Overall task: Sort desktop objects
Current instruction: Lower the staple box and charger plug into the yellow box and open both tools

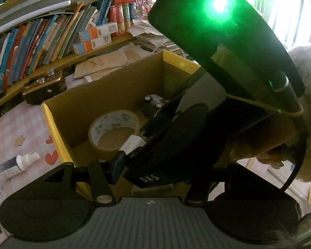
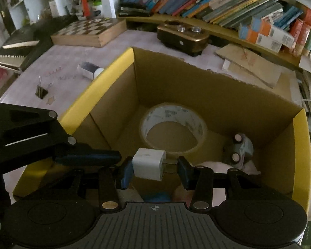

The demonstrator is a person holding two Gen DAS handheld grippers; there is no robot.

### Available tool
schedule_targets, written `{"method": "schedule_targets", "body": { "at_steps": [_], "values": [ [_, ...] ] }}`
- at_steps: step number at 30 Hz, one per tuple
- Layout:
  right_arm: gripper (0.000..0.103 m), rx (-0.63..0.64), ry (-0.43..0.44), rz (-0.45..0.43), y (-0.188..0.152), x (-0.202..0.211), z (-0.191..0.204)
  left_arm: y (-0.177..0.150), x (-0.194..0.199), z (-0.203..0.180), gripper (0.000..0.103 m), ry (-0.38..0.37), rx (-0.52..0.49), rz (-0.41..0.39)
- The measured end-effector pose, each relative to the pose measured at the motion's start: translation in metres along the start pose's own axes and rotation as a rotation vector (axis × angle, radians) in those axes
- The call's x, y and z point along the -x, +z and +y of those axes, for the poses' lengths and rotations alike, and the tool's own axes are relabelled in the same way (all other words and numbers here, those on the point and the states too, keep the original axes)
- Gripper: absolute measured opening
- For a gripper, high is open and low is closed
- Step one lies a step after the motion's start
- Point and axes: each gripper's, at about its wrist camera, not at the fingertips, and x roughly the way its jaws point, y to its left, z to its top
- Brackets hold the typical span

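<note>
White plastic: the charger plug [image 2: 148,163] is a small, rigid block, likely light, with smooth and somewhat slippery faces.
Right tool [image 2: 153,171]: closed on the charger plug, one pad on its flat end, the other on the metal end.
Place: the plug hangs over the open cardboard box [image 2: 217,87], above the tape roll [image 2: 173,127] and near the toy car [image 2: 241,148] on the box floor.
Hold: flat opposite faces give the surest grip; the metal end offers less surface, so it may twist.
Left tool [image 1: 147,166]: narrow; the right tool blocks its far finger, so I cannot tell if it holds anything.
Table [image 1: 20,124]: a spray bottle [image 1: 17,166] and binder clip [image 2: 41,91] lie outside the box.
</note>
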Motion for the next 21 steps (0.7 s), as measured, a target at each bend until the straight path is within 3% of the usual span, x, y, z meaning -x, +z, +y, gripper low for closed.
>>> {"method": "schedule_targets", "body": {
  "at_steps": [5,6,8,10,15,18,21],
  "values": [
    [0.047,-0.031,0.016,-0.011,0.000,0.002,-0.002,-0.003,0.001,0.002,0.057,0.013,0.018,-0.013],
    [0.048,-0.033,0.016,-0.020,0.001,0.003,-0.003,-0.003,0.001,0.003,0.062,0.030,0.019,-0.020],
    [0.054,-0.044,0.027,-0.033,0.003,0.003,-0.004,-0.005,0.005,0.001,0.068,0.060,0.005,-0.044],
    [0.069,-0.067,0.037,-0.064,0.003,0.008,-0.007,-0.007,0.010,-0.001,0.080,0.089,-0.005,-0.070],
    [0.073,-0.115,0.032,-0.116,-0.003,0.021,-0.007,-0.012,0.033,-0.004,0.084,0.101,-0.011,-0.143],
    [0.076,-0.127,0.019,-0.162,-0.009,0.034,-0.003,-0.015,0.050,-0.003,0.092,0.121,0.011,-0.194],
    [0.084,-0.146,-0.006,-0.215,-0.015,0.046,0.002,-0.018,0.069,0.000,0.094,0.126,0.050,-0.236]
  ]
}}
